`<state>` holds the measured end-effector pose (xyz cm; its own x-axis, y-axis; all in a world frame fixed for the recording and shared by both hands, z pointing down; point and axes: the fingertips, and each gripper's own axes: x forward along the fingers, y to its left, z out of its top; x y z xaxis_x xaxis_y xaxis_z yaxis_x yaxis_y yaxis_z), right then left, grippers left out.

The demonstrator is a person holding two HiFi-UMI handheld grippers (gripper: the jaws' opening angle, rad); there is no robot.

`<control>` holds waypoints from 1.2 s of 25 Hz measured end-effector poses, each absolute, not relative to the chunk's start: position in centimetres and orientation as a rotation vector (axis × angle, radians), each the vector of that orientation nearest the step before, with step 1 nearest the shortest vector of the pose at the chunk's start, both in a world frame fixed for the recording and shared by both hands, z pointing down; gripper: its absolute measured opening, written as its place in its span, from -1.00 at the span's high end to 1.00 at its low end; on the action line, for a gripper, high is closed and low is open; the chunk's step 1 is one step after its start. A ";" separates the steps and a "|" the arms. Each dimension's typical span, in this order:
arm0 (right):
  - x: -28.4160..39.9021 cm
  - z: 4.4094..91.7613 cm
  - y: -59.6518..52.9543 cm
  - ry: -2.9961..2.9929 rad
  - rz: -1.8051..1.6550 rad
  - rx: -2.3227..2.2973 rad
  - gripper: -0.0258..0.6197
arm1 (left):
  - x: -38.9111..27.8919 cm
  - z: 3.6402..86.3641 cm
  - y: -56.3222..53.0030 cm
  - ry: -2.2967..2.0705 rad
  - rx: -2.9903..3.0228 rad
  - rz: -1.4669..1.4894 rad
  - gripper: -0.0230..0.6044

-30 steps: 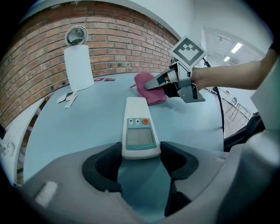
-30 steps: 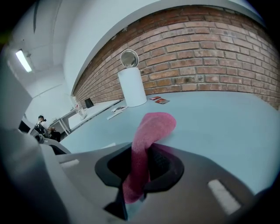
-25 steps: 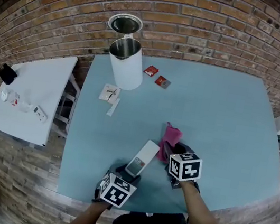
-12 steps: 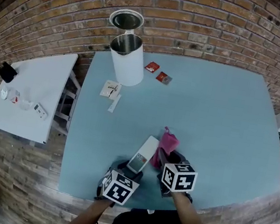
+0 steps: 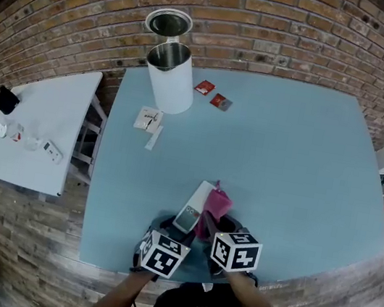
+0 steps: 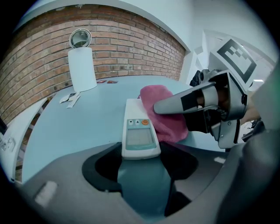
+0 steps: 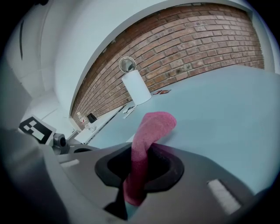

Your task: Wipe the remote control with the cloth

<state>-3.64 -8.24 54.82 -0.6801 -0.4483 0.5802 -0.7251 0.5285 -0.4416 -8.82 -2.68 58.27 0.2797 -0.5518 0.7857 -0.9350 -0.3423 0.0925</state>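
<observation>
Left hand-held gripper (image 6: 141, 169) clamps the near end of the remote (image 6: 139, 131), which projects straight ahead of it. Right hand-held gripper (image 7: 136, 177) pinches the cloth (image 7: 151, 129), whose free end lies against the remote's right edge above the surface (image 5: 309, 155).

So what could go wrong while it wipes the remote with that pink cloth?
1. The left claw grips the remote only by its near end, so a hard rub might twist it or pull it loose.
2. The cloth sticks out floppy from the right claw and lies along the remote's right edge, so it might miss the buttons and screen.
3. The right claw's hard finger sits close above the cloth and could bump the remote.
</observation>
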 end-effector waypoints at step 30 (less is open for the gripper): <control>-5.2 51.6 -12.1 -2.546 0.555 0.756 0.70 | -9.5 52.2 -1.3 -0.633 1.363 -0.622 0.08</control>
<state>-5.18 -12.12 51.56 -0.7615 -0.4139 0.4988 -0.5841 0.7719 -0.2511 -9.47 -1.33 52.23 0.6857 -0.7261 0.0508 0.0371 0.1046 0.9938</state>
